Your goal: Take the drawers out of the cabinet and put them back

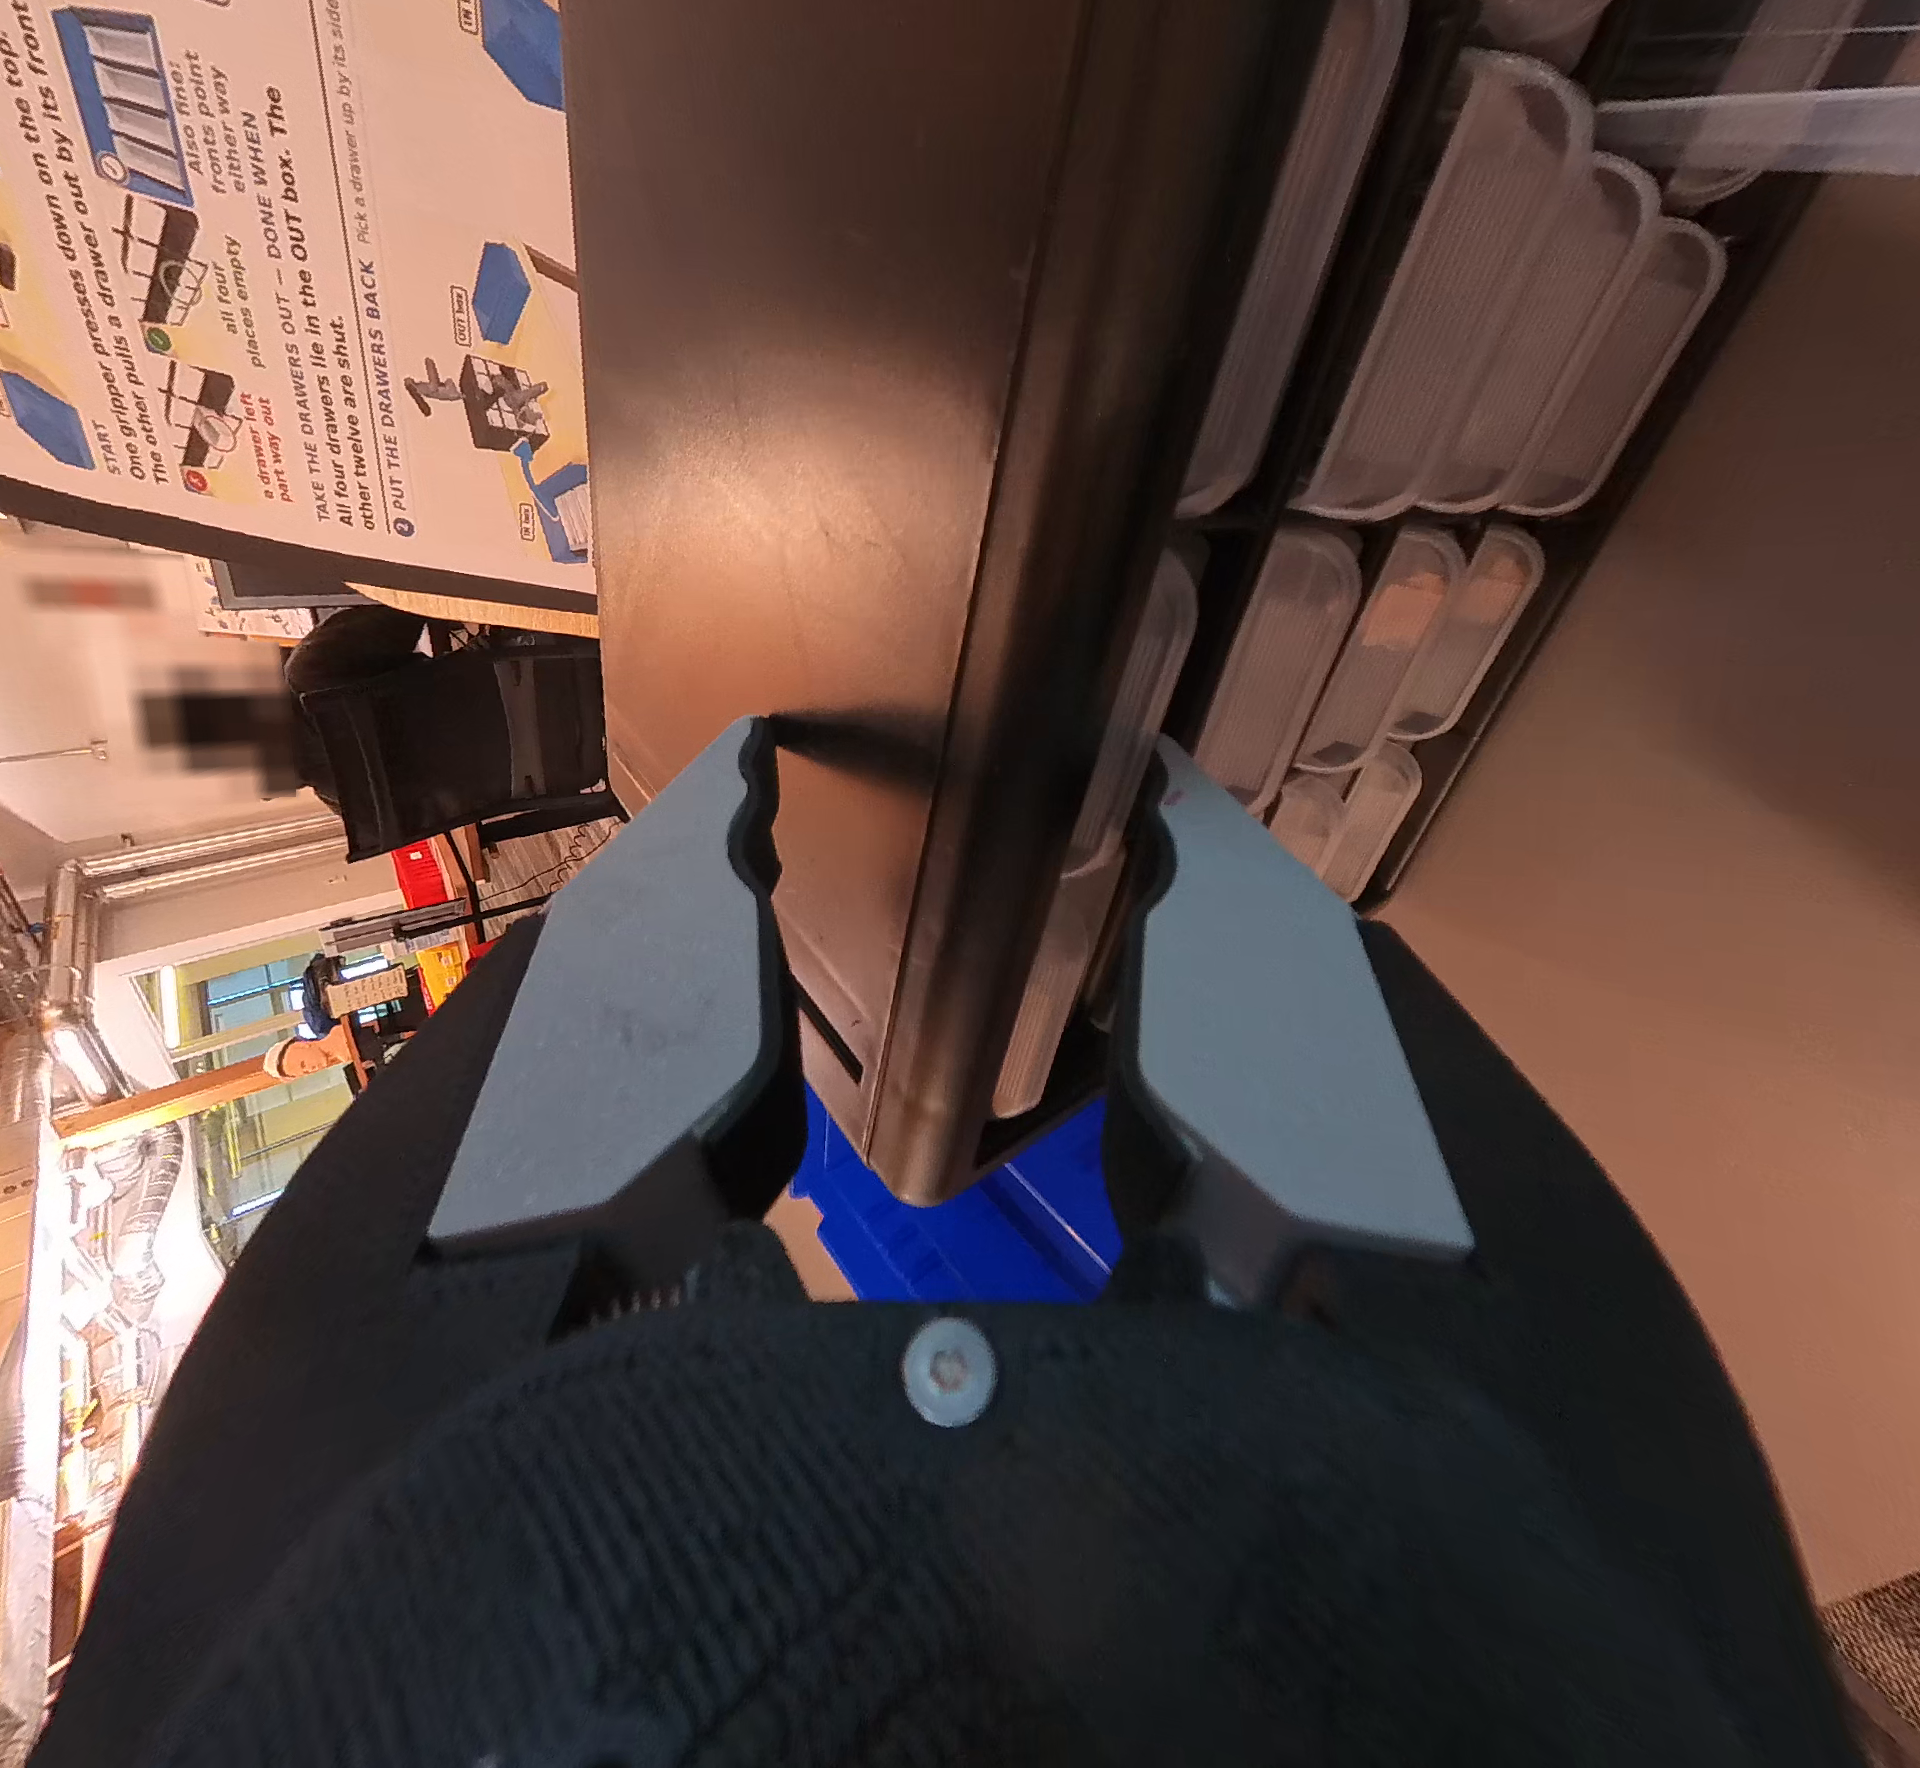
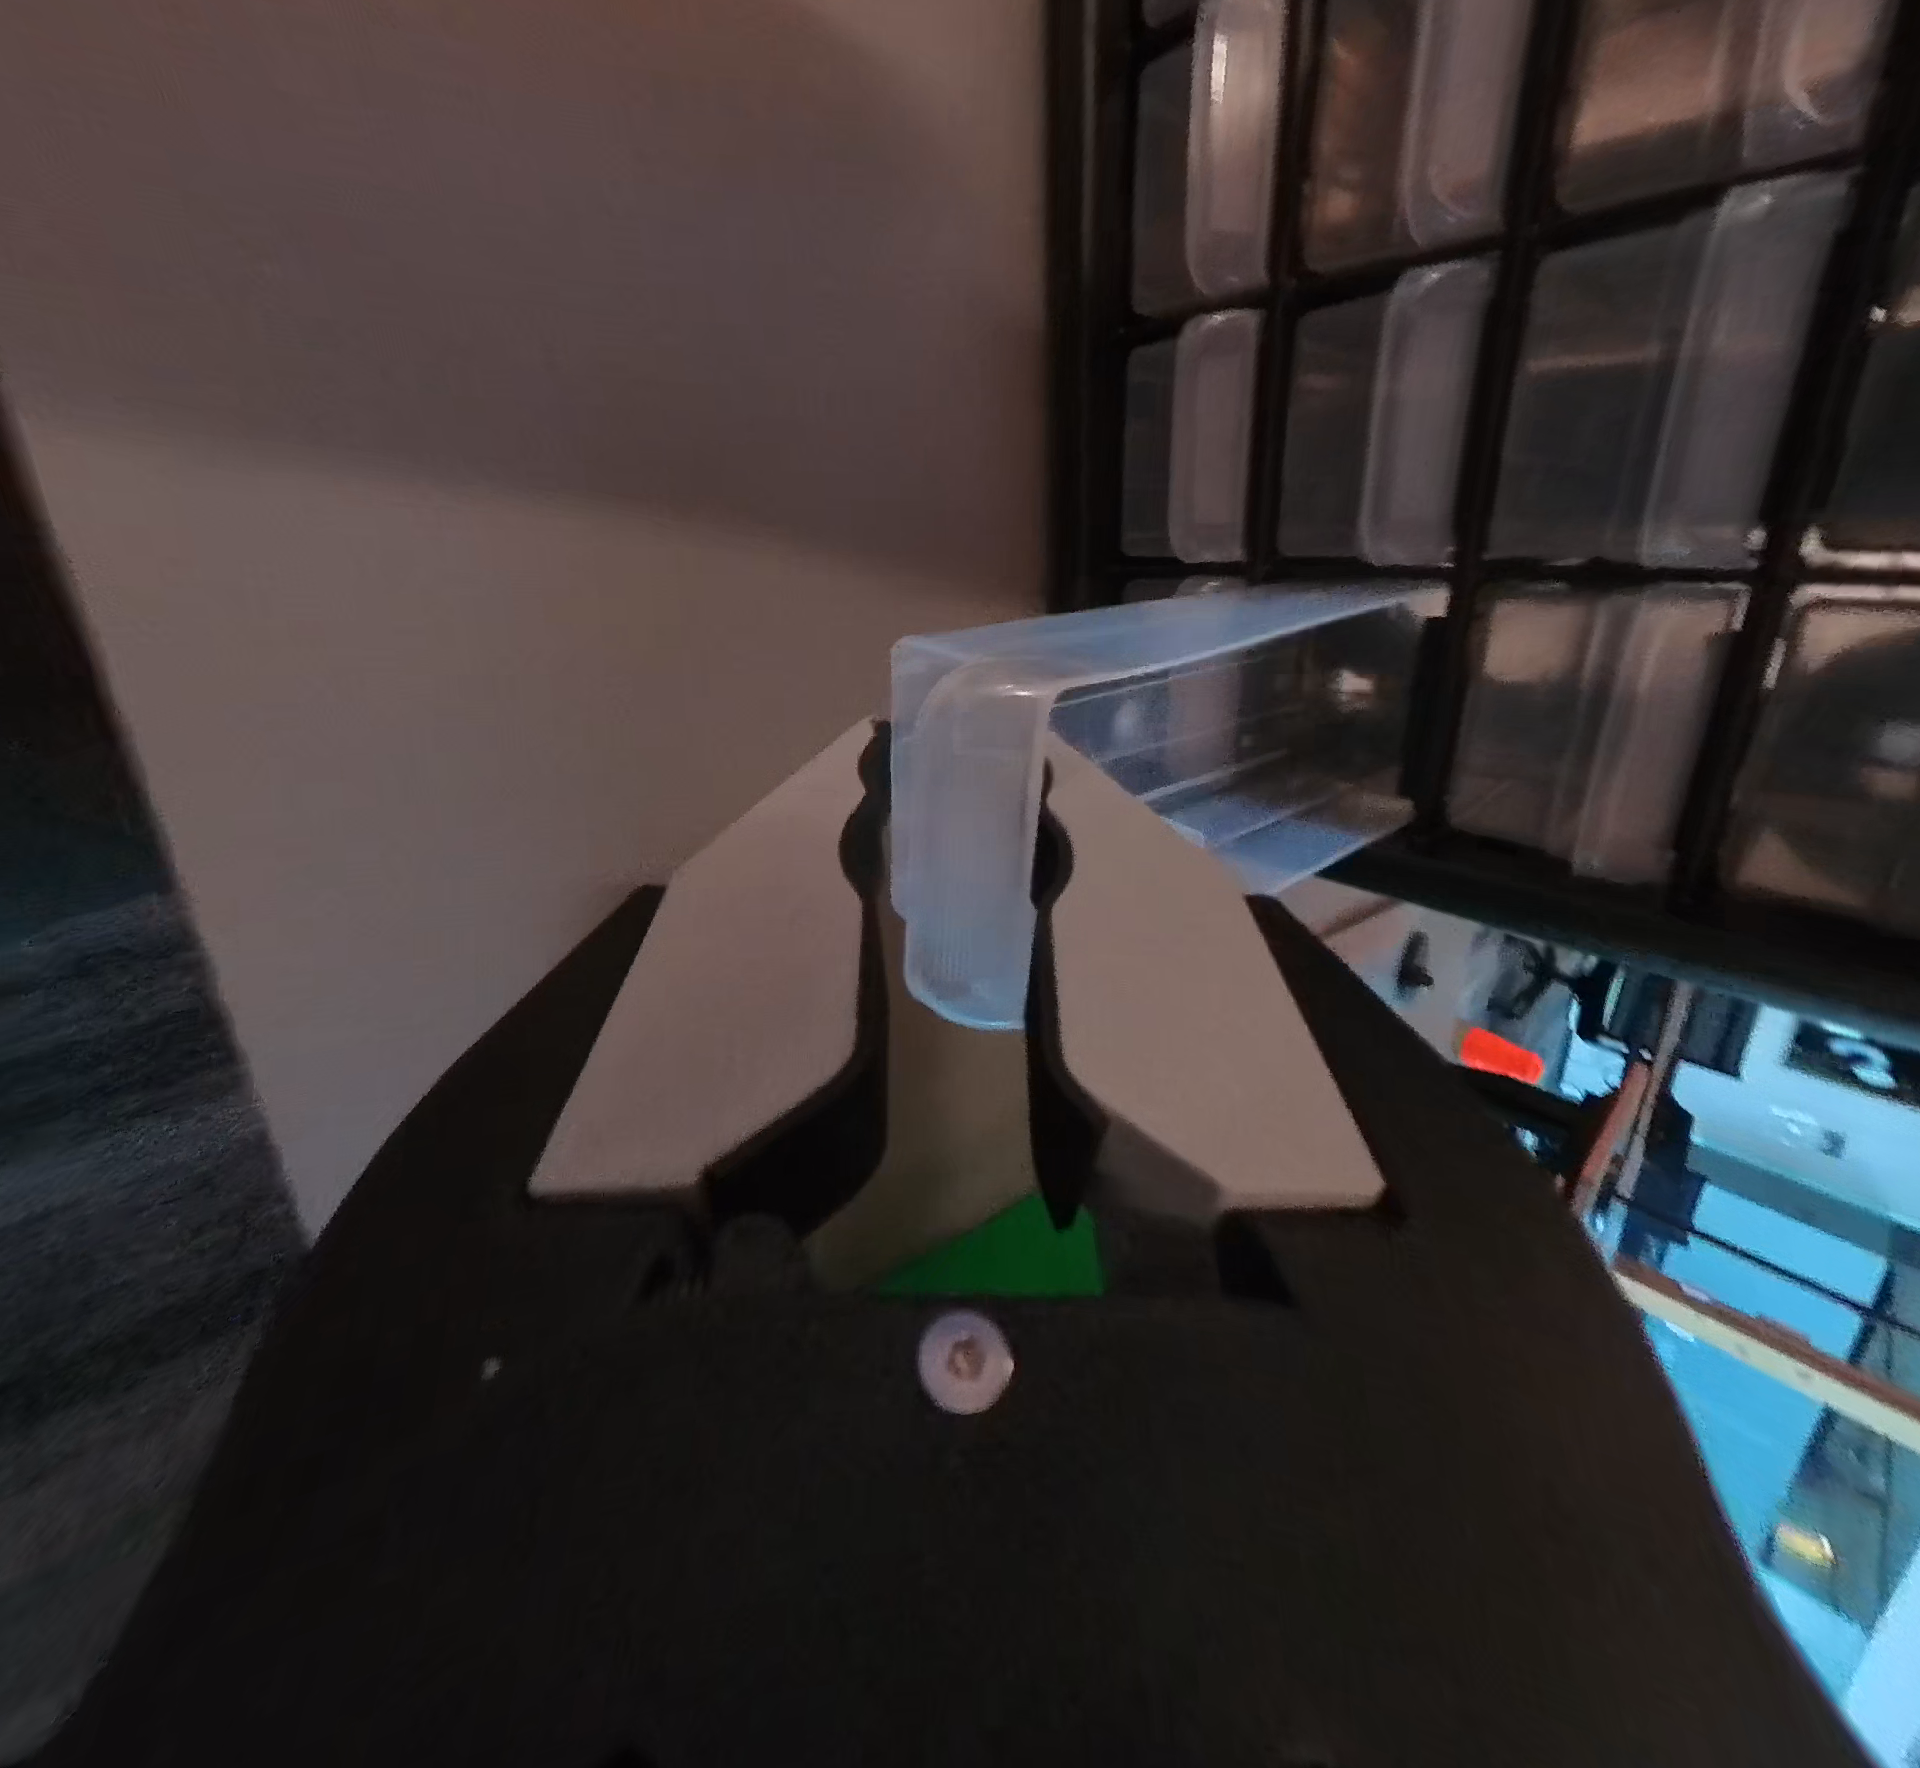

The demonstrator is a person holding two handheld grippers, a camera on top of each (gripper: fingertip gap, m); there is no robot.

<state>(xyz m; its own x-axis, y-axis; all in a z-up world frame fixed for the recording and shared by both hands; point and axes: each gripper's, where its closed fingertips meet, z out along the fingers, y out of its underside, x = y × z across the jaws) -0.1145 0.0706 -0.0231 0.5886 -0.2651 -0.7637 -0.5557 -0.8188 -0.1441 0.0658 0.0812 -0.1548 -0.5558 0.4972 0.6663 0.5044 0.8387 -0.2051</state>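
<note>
The black cabinet (image 1: 810, 316) fills the middle of the left wrist view, with rows of clear drawer fronts (image 1: 1475, 316) on its face. My left gripper (image 1: 961, 783) is open; its jaws straddle the cabinet's front edge, one finger over the smooth dark panel, the other over the drawer fronts. In the right wrist view the cabinet frame (image 2: 1278, 264) is at the upper right. My right gripper (image 2: 961, 783) is shut on the front handle (image 2: 961, 887) of a clear drawer (image 2: 1195, 731). The drawer sticks most of the way out of its slot; its back end is still in the frame.
A blue box (image 1: 935, 1230) shows below the cabinet between my left fingers. An instruction poster (image 1: 260, 160) stands behind the cabinet. A black chair (image 1: 457, 742) is farther back. A pale surface (image 2: 520, 368) lies beside the cabinet, and a green patch (image 2: 997, 1261) shows under my right gripper.
</note>
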